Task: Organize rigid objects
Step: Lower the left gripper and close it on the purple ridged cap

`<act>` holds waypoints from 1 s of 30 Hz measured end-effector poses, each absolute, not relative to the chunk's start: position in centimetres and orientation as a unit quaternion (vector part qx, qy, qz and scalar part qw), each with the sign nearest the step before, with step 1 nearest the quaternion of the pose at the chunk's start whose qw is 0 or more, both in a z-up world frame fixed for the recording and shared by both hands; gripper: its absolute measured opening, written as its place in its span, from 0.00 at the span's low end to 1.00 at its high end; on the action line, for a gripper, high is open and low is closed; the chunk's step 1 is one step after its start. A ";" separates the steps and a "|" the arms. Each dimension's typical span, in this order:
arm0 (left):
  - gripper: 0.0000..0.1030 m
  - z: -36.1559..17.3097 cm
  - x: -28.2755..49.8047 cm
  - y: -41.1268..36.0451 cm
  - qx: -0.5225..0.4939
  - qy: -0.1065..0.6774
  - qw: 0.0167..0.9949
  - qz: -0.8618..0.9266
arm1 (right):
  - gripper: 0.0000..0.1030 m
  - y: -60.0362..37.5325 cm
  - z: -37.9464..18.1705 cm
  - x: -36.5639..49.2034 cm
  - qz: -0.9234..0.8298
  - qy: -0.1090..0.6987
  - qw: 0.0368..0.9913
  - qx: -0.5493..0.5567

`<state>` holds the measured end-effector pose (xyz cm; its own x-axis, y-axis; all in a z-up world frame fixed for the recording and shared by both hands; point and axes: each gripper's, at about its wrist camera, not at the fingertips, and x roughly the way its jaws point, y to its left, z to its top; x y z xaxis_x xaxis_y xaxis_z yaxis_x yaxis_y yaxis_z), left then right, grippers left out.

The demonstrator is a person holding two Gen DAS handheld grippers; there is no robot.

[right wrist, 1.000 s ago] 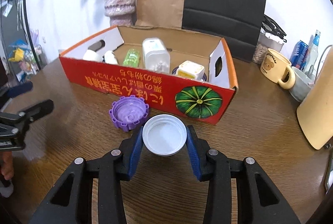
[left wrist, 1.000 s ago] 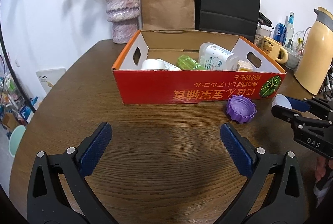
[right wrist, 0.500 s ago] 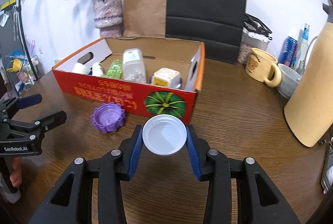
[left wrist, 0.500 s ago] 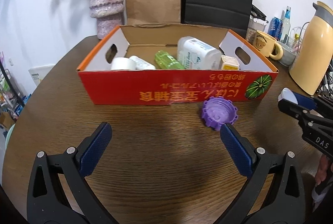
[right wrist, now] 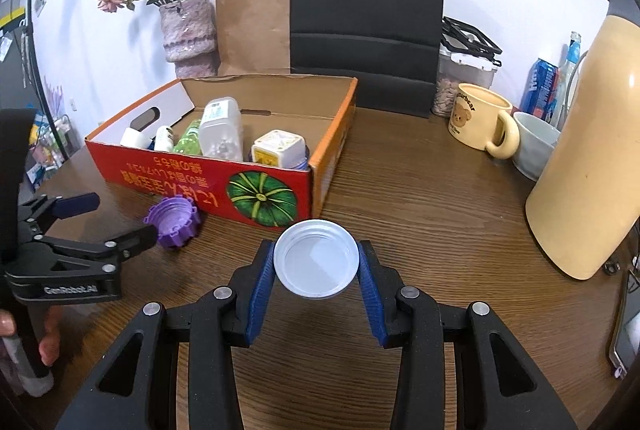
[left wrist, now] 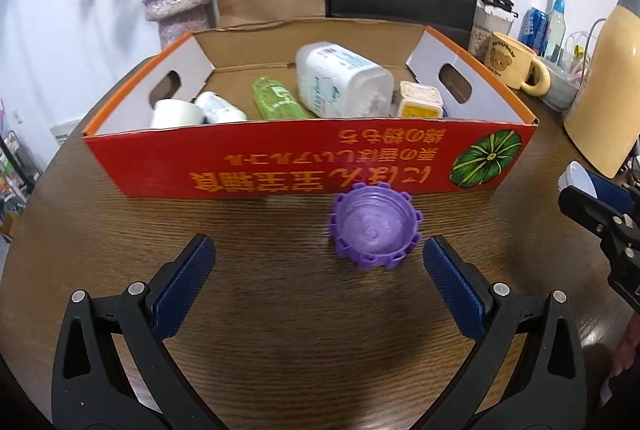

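My right claw (right wrist: 317,268) pinches a white lid (right wrist: 317,259) above the tabletop (right wrist: 420,198), near the red box (right wrist: 208,176). My left claw (left wrist: 316,270) is spread, nearing the purple cap (left wrist: 374,228) beside the box. Next, I judge: close on the cap.

Two loose lids are showing: one purple lid (left wrist: 375,228) sitting on the table (left wrist: 280,310) by the box's front edge, one white lid (right wrist: 317,259). One red box (left wrist: 304,166) is holding five containers. Two paper bags are standing at the table's far edge: one brown bag (right wrist: 256,18), one black bag (right wrist: 366,14). One vase (right wrist: 188,30), one mug (right wrist: 478,120), one thermos (right wrist: 588,170).
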<state>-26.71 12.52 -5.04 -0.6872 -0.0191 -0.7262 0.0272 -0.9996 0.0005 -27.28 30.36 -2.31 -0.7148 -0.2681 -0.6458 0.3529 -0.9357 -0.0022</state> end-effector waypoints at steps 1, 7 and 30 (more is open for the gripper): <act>1.00 -5.2 -27.0 12.9 0.399 0.004 0.011 -0.917 | 0.43 30.5 -2.3 -27.4 -0.924 0.061 0.167 0.339; 1.00 -5.7 -28.1 14.0 0.413 -0.003 0.022 -0.910 | 0.43 30.6 -2.6 -27.6 -0.923 0.058 0.165 0.343; 1.00 -7.1 -29.6 12.3 0.451 0.030 0.049 -0.891 | 0.43 31.2 -4.0 -29.3 -0.916 0.049 0.139 0.372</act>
<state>-29.56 12.30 -7.06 -0.5880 -0.0596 -0.8067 0.1137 -0.9935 -0.0095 -29.35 31.16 -3.98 -0.6841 -0.2177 -0.6961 0.2903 -0.9568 0.0140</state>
